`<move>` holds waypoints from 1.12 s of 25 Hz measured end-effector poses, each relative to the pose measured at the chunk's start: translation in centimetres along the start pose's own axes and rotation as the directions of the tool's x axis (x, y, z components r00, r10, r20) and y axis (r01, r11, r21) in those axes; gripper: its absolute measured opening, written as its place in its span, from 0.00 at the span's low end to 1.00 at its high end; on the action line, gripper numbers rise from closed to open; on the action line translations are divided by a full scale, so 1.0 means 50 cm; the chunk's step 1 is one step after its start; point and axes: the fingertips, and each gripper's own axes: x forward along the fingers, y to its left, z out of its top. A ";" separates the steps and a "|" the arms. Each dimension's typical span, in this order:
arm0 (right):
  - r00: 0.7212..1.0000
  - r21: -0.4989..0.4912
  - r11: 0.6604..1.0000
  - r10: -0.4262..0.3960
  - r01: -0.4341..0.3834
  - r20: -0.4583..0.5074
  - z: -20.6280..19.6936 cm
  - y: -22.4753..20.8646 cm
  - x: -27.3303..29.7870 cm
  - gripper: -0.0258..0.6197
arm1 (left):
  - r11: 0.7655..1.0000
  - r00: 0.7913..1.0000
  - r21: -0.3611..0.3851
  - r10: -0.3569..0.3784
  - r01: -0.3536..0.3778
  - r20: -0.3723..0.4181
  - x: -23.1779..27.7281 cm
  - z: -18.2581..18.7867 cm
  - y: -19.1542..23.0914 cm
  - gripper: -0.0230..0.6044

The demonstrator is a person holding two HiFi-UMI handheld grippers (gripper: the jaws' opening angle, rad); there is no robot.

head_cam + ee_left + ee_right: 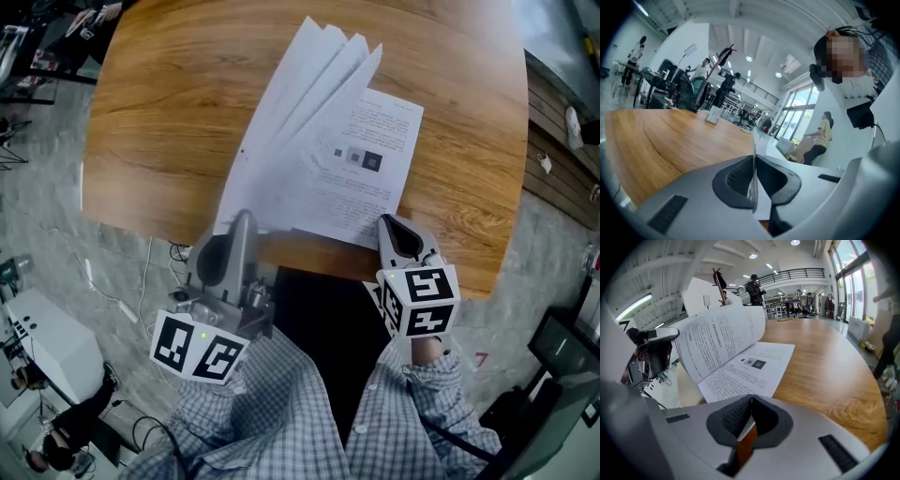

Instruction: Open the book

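My left gripper (pixel 243 220): at book's (pixel 361 173) near left corner, jaws clamped on thin sheaf of pages. I hold it raised so leaves (pixel 309 94) fan up off printed page.
My right gripper (pixel 394 225): at book's near right corner, jaws together, nothing clearly between; judged steadying lower page.
Book lies part open at near edge of table (pixel 159 112).

The wooden table (pixel 169 112) fills the upper part of the head view. A book (pixel 366 159) lies open on it right of centre, its white printed pages reaching the near edge.
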 end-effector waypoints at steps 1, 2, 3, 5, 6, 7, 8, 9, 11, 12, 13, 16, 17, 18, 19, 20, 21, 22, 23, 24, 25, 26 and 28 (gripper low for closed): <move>1.000 -0.001 1.000 0.000 0.000 0.000 0.000 0.000 0.001 0.07 | 1.000 1.000 0.011 0.020 -0.020 0.004 -0.002 0.002 0.016 0.09; 1.000 -0.001 1.000 0.000 0.000 0.000 0.000 0.000 0.001 0.07 | 0.999 0.999 0.018 0.038 -0.038 0.007 -0.003 0.003 0.031 0.09; 1.000 -0.001 1.000 0.000 0.000 0.002 0.000 -0.001 0.002 0.08 | 0.998 0.998 0.020 0.055 -0.055 0.009 -0.004 0.004 0.046 0.09; 1.000 0.002 1.000 -0.001 0.001 0.003 -0.001 -0.002 0.002 0.07 | 0.995 0.995 0.007 0.097 -0.097 0.011 -0.008 0.001 0.080 0.09; 1.000 0.003 1.000 -0.001 0.001 0.003 -0.001 -0.001 0.002 0.07 | 0.992 0.992 -0.010 0.124 -0.123 0.011 -0.013 -0.002 0.099 0.09; 1.000 0.004 1.000 0.000 0.000 0.001 0.000 0.000 0.002 0.08 | 0.988 0.988 -0.032 0.152 -0.152 0.009 -0.018 -0.006 0.118 0.09; 1.000 0.003 1.000 0.000 0.000 0.000 0.000 0.001 0.002 0.08 | 0.982 0.984 -0.058 0.179 -0.179 0.003 -0.023 -0.011 0.137 0.09; 1.000 0.002 1.000 0.000 0.000 -0.002 0.000 0.001 0.001 0.07 | 0.976 0.979 -0.083 0.203 -0.202 -0.005 -0.026 -0.019 0.154 0.09; 1.000 -0.001 1.000 -0.001 0.001 -0.005 -0.002 -0.001 0.001 0.08 | 0.963 0.971 -0.124 0.238 -0.239 -0.023 -0.028 -0.037 0.177 0.09; 1.000 -0.002 1.000 -0.001 0.001 -0.006 -0.004 -0.004 0.001 0.08 | 0.958 0.968 -0.135 0.251 -0.253 -0.032 -0.027 -0.046 0.185 0.09; 1.000 -0.002 1.000 -0.001 0.001 -0.005 -0.005 -0.006 0.001 0.08 | 0.954 0.964 -0.140 0.261 -0.264 -0.039 -0.025 -0.055 0.191 0.09; 1.000 0.008 1.000 0.001 -0.001 0.001 -0.008 -0.011 -0.002 0.07 | 0.945 0.958 -0.155 0.279 -0.286 -0.069 -0.019 -0.083 0.205 0.09; 1.000 0.011 1.000 0.000 -0.001 0.001 -0.008 -0.011 -0.002 0.08 | 0.939 0.956 -0.182 0.280 -0.292 -0.087 -0.018 -0.094 0.212 0.09; 1.000 0.013 1.000 -0.001 0.001 0.001 -0.008 -0.011 -0.002 0.07 | 0.928 0.954 -0.221 0.283 -0.299 -0.104 -0.017 -0.104 0.222 0.09; 1.000 0.014 1.000 -0.002 0.002 0.001 -0.007 -0.010 -0.002 0.08 | 0.913 0.950 -0.263 0.290 -0.311 -0.117 -0.018 -0.113 0.233 0.11; 1.000 0.015 1.000 -0.003 0.003 0.000 -0.007 -0.010 -0.002 0.07 | 0.898 0.946 -0.296 0.300 -0.325 -0.125 -0.020 -0.119 0.245 0.13; 1.000 0.019 1.000 -0.001 0.001 -0.001 -0.007 -0.010 -0.001 0.07 | 0.887 0.942 -0.316 0.311 -0.337 -0.131 -0.021 -0.124 0.253 0.14; 1.000 0.029 1.000 0.003 -0.003 -0.001 -0.006 -0.011 -0.001 0.07 | 0.880 0.939 -0.326 0.317 -0.344 -0.135 -0.023 -0.127 0.259 0.15; 1.000 0.041 0.999 0.009 -0.009 -0.001 -0.006 -0.012 -0.001 0.07 | 0.877 0.937 -0.331 0.319 -0.348 -0.140 -0.024 -0.130 0.262 0.16; 1.000 0.053 0.998 0.015 -0.015 0.000 -0.006 -0.013 -0.001 0.08 | 0.875 0.937 -0.336 0.318 -0.349 -0.145 -0.024 -0.133 0.263 0.17; 1.000 0.063 0.998 0.019 -0.019 0.001 -0.006 -0.014 0.000 0.08 | 0.872 0.936 -0.341 0.318 -0.351 -0.149 -0.025 -0.137 0.265 0.17; 1.000 0.069 0.997 0.021 -0.021 0.002 -0.006 -0.016 0.000 0.07 | 0.869 0.934 -0.343 0.321 -0.356 -0.155 -0.027 -0.141 0.269 0.18; 1.000 0.073 0.997 0.021 -0.021 0.000 -0.008 -0.017 0.001 0.08 | 0.863 0.923 -0.328 0.345 -0.384 -0.173 -0.037 -0.151 0.282 0.19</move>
